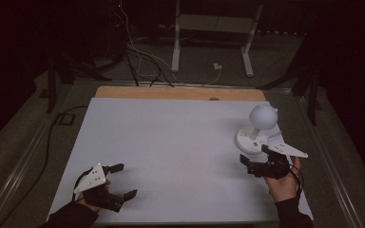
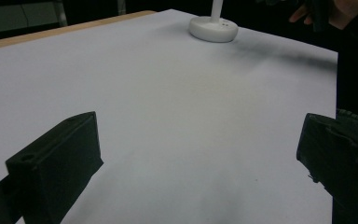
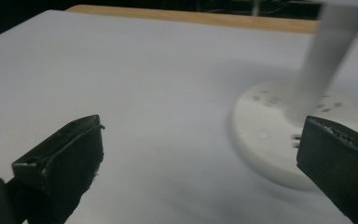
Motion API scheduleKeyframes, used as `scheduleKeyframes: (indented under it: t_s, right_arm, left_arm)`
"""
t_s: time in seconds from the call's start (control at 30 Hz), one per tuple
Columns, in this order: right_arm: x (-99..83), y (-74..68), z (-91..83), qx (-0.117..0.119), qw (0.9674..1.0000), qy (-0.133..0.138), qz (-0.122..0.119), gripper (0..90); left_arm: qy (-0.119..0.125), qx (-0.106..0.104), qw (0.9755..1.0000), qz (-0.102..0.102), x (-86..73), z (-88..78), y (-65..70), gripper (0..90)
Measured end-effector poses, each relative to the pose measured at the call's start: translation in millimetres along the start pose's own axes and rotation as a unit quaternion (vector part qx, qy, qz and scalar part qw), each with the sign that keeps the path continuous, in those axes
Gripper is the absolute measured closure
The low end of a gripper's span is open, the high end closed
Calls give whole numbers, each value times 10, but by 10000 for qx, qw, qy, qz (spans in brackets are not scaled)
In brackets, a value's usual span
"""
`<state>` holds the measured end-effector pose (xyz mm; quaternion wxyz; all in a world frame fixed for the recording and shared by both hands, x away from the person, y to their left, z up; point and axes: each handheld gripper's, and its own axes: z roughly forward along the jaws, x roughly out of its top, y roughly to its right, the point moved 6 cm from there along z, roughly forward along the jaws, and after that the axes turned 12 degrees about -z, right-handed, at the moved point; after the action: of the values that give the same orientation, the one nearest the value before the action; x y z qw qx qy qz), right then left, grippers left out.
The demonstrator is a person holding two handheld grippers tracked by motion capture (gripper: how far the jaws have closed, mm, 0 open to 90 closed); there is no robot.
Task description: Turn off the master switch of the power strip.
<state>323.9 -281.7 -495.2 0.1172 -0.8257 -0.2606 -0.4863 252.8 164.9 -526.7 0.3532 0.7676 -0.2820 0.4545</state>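
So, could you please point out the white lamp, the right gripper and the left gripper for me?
white lamp [image 1: 252, 139]: high view, on its round base.
right gripper [image 1: 256, 153]: high view, midway between its open fingertips.
left gripper [image 1: 126, 180]: high view, midway between its open fingertips.

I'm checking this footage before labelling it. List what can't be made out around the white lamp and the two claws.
- White lamp: the head is cut off by the top edge of the left gripper view; the stem is blurred in the right gripper view.
- Marks on the lamp base: too blurred to read.
- Right claw: in the high view it overlaps the base; contact unclear.
- Left claw: the dim light hides jaw detail.
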Motion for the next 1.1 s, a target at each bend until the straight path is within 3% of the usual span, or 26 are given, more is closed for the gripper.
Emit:
scheduleKeyframes:
  t_s: [0.27, 0.97, 1.1]
  right_arm:
    - [-66, -195, -20, 304, 9994, -19, -186, 0]
    - [-330, -463, -10, 767, 9947, -169, -669, 0]
    - [-387, -496, 8, 832, 9934, -318, -727, 0]
  left_arm:
    - [-17, -1, 10000, 13, -3, 5, 2, 3]
    - [-40, -19, 10000, 28, -4, 12, 8, 3]
    - [-48, -12, 10000, 35, -6, 13, 8, 3]
